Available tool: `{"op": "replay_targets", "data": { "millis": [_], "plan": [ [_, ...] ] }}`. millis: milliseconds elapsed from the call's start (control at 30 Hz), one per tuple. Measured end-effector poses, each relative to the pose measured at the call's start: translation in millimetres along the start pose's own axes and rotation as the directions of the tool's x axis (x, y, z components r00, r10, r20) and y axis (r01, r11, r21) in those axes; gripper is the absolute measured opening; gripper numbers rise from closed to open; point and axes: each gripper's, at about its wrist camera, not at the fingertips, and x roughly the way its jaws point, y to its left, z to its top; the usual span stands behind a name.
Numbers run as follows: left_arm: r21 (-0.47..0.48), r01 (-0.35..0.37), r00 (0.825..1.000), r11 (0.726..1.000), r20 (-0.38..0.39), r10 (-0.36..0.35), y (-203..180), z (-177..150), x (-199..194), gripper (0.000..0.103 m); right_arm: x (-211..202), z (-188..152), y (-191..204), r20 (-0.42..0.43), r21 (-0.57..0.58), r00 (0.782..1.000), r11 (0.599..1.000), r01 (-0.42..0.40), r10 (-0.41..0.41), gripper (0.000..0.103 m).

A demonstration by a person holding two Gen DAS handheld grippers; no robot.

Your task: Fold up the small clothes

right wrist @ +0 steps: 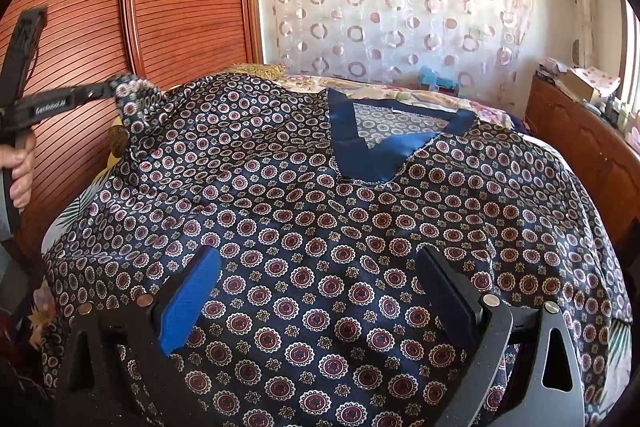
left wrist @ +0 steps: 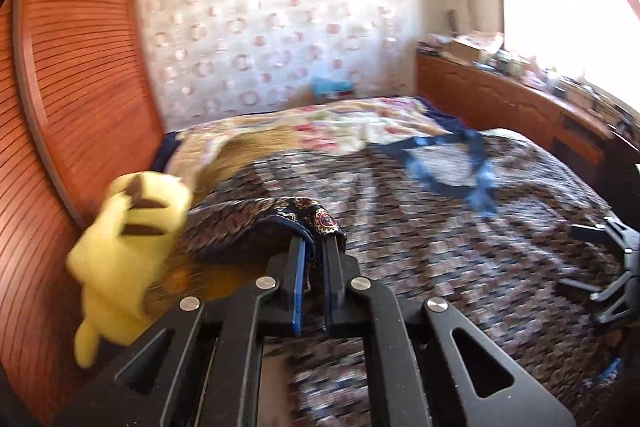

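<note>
1. Right gripper (right wrist: 316, 291): nearest item; fingers spread wide, nothing between them, low over the garment's lower front. Blue pad on one finger (right wrist: 190, 301).
2. Patterned top (right wrist: 304, 211): task item. Dark satin-like fabric w/ medallion print, blue V-neck trim (right wrist: 360, 143); lies spread flat on the bed, neckline toward the far side.
3. Left gripper (left wrist: 316, 251): fingers pressed together, pinching a fabric edge, approx. the shoulder/sleeve corner, lifted off the bed at the garment's left side.
4. Yellow plush toy (left wrist: 128, 223): just beside the held corner, at the wardrobe (left wrist: 80, 87) side.
5. Floral bedding (left wrist: 320, 127), curtain (right wrist: 400, 11) and window-side shelf (left wrist: 500, 83): far end.

Risks (est.): fabric looks slick, so the pinched corner may slip out if pulled hard; one-sided pull w/o the right gripper anchoring could drag the whole top askew, crooked fold; lifted corner may snag or knock the plush.
</note>
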Motion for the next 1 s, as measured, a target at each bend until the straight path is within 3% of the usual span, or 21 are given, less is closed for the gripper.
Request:
{"op": "replay_targets", "data": {
  "millis": [100,267,467,533,567,867,1000],
  "plan": [
    [0.008,0.086,0.996,0.996,-0.028,-0.086,-23,-1,7,0.008,1,0,-2,-0.005,0.011,1.0,1.0,0.0,0.0,0.098],
    [0.004,0.106,0.993,0.994,-0.059,-0.106,-41,-16,8,0.013,1,-1,-1,-0.006,0.015,1.0,1.0,0.0,0.001,0.098],
    [-0.025,0.08,0.996,0.996,-0.044,-0.081,-31,-24,-9,0.05,1,-2,0,-0.007,0.015,1.0,1.0,-0.001,0.002,0.098],
    [-0.045,0.079,0.996,0.996,-0.027,-0.08,-26,-24,-13,0.075,2,-2,-1,-0.01,0.018,1.0,1.0,-0.001,0.001,0.098],
    [-0.064,0.081,0.997,0.995,-0.009,-0.082,-21,-26,-19,0.079,2,-2,-1,-0.011,0.018,1.0,1.0,-0.002,0.003,0.098],
    [-0.134,0.018,1.0,0.991,0.0,-0.018,3,-55,-39,0.08,3,1,1,-0.027,-0.003,0.999,1.0,-0.021,0.02,0.098],
    [-0.167,-0.005,1.0,0.986,0.007,0.006,13,-67,-47,0.08,5,14,8,-0.03,-0.014,0.994,0.994,-0.104,0.104,0.095]
  ]
}}
